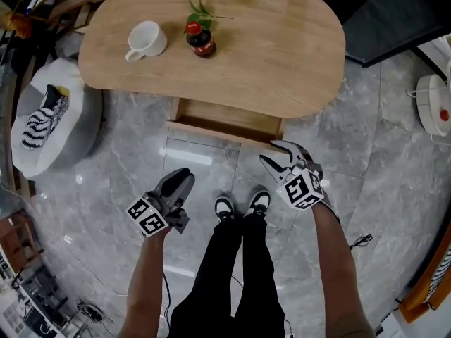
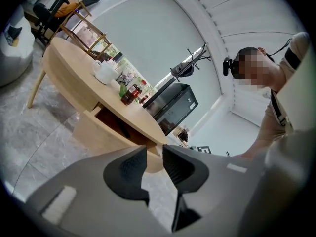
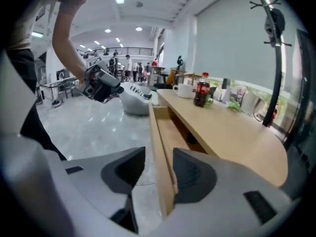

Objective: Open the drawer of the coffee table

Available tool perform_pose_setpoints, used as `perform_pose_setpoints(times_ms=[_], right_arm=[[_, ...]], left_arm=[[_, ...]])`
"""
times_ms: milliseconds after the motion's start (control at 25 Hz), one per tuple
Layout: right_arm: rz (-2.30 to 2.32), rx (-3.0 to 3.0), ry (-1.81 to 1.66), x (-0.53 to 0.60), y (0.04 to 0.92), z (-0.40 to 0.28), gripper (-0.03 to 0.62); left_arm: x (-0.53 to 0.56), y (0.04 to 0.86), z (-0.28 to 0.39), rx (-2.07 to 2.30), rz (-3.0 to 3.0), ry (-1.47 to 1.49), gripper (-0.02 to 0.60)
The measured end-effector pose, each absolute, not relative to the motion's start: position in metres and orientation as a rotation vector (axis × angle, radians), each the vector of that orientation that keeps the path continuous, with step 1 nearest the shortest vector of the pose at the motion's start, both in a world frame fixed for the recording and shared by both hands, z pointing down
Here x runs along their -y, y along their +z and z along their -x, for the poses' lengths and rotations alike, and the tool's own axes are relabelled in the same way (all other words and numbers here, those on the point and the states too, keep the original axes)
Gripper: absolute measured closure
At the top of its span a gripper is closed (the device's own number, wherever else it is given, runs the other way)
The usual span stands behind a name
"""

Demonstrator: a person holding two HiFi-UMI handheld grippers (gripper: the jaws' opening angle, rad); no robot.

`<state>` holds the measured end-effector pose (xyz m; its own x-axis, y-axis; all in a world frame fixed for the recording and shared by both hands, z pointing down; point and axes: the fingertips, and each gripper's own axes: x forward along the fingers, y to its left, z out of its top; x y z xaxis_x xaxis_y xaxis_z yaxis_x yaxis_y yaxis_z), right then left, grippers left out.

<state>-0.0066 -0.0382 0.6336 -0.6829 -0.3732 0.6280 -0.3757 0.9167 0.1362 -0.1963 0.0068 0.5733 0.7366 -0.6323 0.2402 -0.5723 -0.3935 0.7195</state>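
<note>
drawer (image 1: 225, 122) sits under the near long edge of the coffee table (image 1: 282, 55), at mid-length, and is already pulled partway out with its box showing; it looks like a plain wood box with a flat front panel, so I'd judge it stiff, fairly light and not fragile, with a smooth finish that is probably a bit slick for pads; no knob or handle visible, so the best hold is a pinch across the front panel's thickness at its top edge, near the middle; pulling from one end risks racking it on its runners; pull straight out from the coffee table, level and steady, since the white mug (image 1: 146, 39) and the red-capped bottle (image 1: 201, 39) stand on the worktop above and could rock if the table jerks; right gripper (image 1: 268, 151) is spread wide just off the drawer's right front corner, with the panel edge lined up in the gap and the pads not pressing on it; left gripper (image 1: 184, 174) is well clear of the coffee table on the near side, jaws at a narrow gap with nothing between them; writing: the bottle's red label is too small to read; only black-and-white square markers on the gripper cubes; no legible brand anywhere
</note>
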Motion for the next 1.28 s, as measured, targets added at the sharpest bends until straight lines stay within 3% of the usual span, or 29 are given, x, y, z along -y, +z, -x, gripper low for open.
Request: perform_pose_setpoints(times_ms=[200,360,800,1280], right_arm=[[-0.33,2.304,-0.066,0.057,0.66,0.05,0.445],[-0.197,2.25,-0.091,0.055,0.676,0.066,0.513],[-0.176,2.256,0.06,0.053,0.674,0.069,0.526],[-0.091,2.238,0.068,-0.027,0.696,0.075,0.525]], left_arm=[[-0.036,0.577,0.21,0.917,-2.046,-0.095,0.489],[-0.042,0.583,0.232,0.95,-2.018,-0.112,0.489],[-0.031,0.585,0.22,0.936,-2.069,-0.1,0.489],[-0.037,0.577,0.222,0.903,-2.048,-0.124,0.489]])
